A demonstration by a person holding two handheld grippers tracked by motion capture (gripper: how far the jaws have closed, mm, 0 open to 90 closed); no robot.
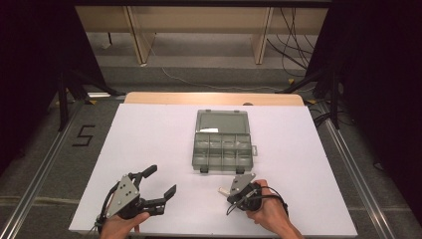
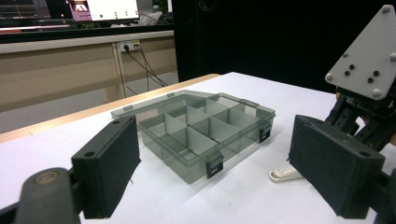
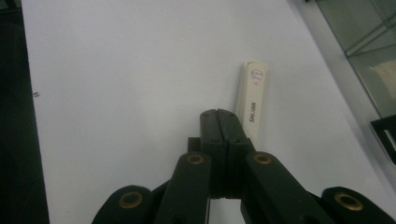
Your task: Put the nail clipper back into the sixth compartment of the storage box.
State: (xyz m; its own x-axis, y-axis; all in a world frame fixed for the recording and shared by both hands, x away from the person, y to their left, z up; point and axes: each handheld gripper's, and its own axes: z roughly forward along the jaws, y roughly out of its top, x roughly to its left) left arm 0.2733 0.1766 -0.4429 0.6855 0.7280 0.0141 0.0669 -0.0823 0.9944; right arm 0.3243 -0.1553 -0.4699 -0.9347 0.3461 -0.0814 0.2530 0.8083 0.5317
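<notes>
Right gripper (image 3: 223, 114) jaws pressed together, empty, with printed lettering readable on the white stick (image 3: 252, 100) alongside, right of centre; left gripper (image 1: 160, 181), lower left overhead, gapes wide, empty.

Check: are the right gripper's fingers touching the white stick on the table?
Cannot tell. In the right gripper view the shut right gripper sits right beside the white stick, overlapping its near end; neither contact nor a gap shows.

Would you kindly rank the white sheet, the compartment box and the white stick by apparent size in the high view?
1. White sheet, largest by far.
2. Compartment box, its lid open.
3. White stick, smallest, lying on the sheet by the right gripper.
</notes>
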